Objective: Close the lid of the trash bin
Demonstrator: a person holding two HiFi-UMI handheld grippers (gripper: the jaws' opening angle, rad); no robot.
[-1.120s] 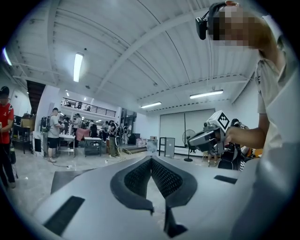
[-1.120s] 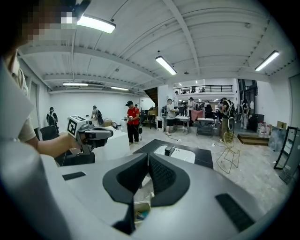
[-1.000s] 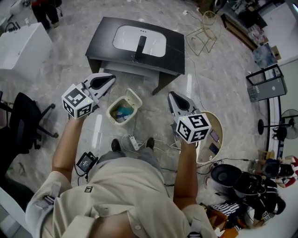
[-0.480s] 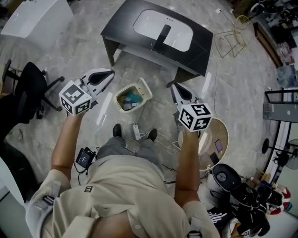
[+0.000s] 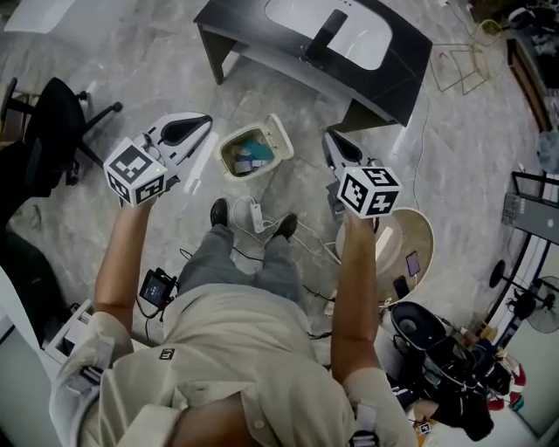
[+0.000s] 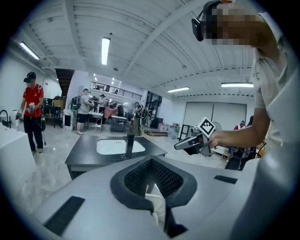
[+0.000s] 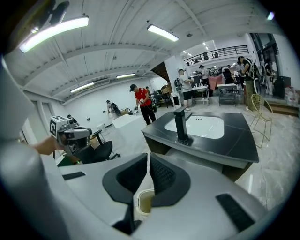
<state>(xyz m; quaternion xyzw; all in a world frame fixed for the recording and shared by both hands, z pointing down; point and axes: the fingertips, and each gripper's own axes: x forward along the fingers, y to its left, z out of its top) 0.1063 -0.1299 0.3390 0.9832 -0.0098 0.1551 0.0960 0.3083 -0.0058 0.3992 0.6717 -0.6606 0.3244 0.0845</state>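
**Lid Up, Both Claws Closed and Clear of the Bin**

Hard to read in the head view: the hinge of the trash bin (image 5: 225, 162). Its lid (image 5: 278, 137) shows only as a pale flap tipped back toward the black counter (image 5: 397, 65). Blue and pale scraps inside, too small to name. Cut off at that view's top edge: the counter's far side and part of its white basin (image 5: 349, 26). In the left gripper view, just a pale sliver low between the pads, too little to say whether bin or floor. In the right gripper view, a cream rim glimpsed through the gap low down, the rest masked by the claw's own body.

For the left claw (image 5: 203, 123): pads together at the tips, gripping nothing, touching nothing. For the right claw (image 5: 329, 138): narrowed to a thin slit, likewise nothing in it.

Held out one on either side of the bin and clear of it, the left claw to its left, the right claw to its right. Both pointed forward toward the counter. Forearms bare and stretched ahead, elbows slightly bent, marker cubes turned up to the head camera.

As for the bin: on the pale marbled floor (image 5: 148, 74), short of the counter, just beyond the person's black shoes (image 5: 218, 212) and a white power strip (image 5: 256, 214) with its cables.
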